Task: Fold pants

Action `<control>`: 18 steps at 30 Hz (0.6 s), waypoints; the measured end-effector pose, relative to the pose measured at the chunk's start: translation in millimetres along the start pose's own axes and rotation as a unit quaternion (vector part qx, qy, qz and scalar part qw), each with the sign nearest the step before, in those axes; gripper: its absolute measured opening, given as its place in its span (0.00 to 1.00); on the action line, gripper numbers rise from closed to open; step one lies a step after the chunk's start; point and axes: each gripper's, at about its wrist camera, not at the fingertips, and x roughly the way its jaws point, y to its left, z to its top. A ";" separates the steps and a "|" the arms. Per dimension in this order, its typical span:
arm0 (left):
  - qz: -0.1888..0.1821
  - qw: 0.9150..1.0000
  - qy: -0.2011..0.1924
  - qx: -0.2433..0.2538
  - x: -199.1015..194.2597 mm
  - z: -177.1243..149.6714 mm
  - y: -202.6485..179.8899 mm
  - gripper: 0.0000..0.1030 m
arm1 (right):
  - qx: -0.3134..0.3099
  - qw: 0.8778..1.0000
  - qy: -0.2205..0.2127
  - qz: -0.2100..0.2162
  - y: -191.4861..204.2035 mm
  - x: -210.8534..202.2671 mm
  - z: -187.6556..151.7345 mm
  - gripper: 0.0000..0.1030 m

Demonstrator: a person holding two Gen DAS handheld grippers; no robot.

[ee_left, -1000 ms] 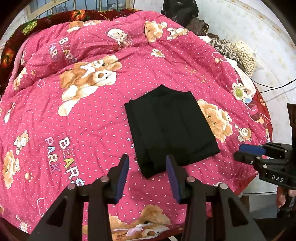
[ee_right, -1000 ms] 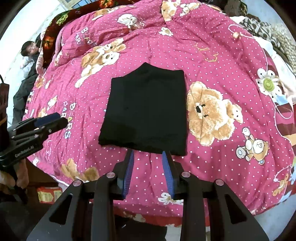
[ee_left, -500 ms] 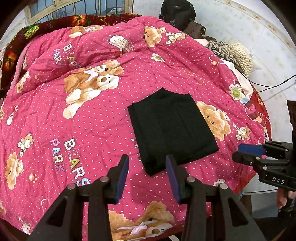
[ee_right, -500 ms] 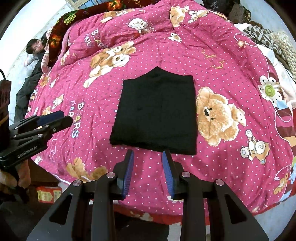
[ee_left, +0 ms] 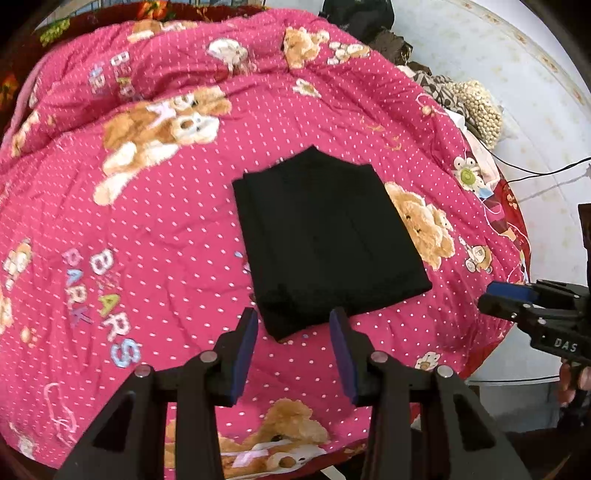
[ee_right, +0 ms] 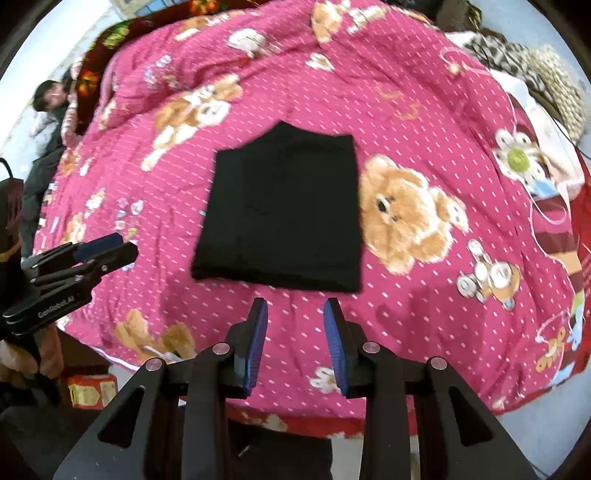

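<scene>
a bed fills both views, covered by a quilted pink bedspread (ee_left: 155, 229) dotted white and printed with teddy bears and lettering; pale wall and floor are seen beyond its right edge.

the left gripper (ee_left: 293, 325) is held above the near part of the bed, pointing steeply down. its jaws have just been closing a little, yet they are seen well apart with nothing between the blue pads; only the near corner of the cloth shows through the gap, further off. the right gripper (ee_right: 295, 312) is likewise held clear of the bed, its jaws partly open and empty, the ribbed blue pads facing each other over bare bedspread just short of the cloth's near edge.

the black pants (ee_right: 280, 214) lie in the middle of the bed, flat, already folded into a compact, roughly square packet with straight sides and layered edges visible along the left; one far corner rises to a slight point. the fabric looks matte, soft and fairly thick, with no sheen.

the folding is judged to be finished or very nearly so, with neither gripper in contact. if any move is left, it would call for a light tidying of the near edge or the layered left side, or simply for both grippers to be drawn away without catching the packet.

at the far right a beaded cushion (ee_left: 480, 110) and dark bundled clothes (ee_left: 354, 14) are seen.
</scene>
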 end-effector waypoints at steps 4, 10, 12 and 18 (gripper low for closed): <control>-0.014 1.000 0.015 -0.010 27.3 -1.0 -3.8 0.34 | -0.003 1.000 0.023 -0.004 -12.4 7.7 1.0 0.31; -0.030 0.999 0.029 -0.018 70.8 6.4 -18.1 0.14 | -0.013 0.998 0.060 -0.011 -31.9 34.6 12.6 0.26; -0.017 0.999 0.037 -0.016 86.2 8.5 -19.7 0.13 | -0.016 0.997 0.075 -0.011 -35.9 46.3 18.0 0.19; 0.004 0.998 0.064 -0.024 104.3 18.9 -4.7 0.06 | -0.029 0.995 0.098 0.007 -39.3 73.3 37.9 0.19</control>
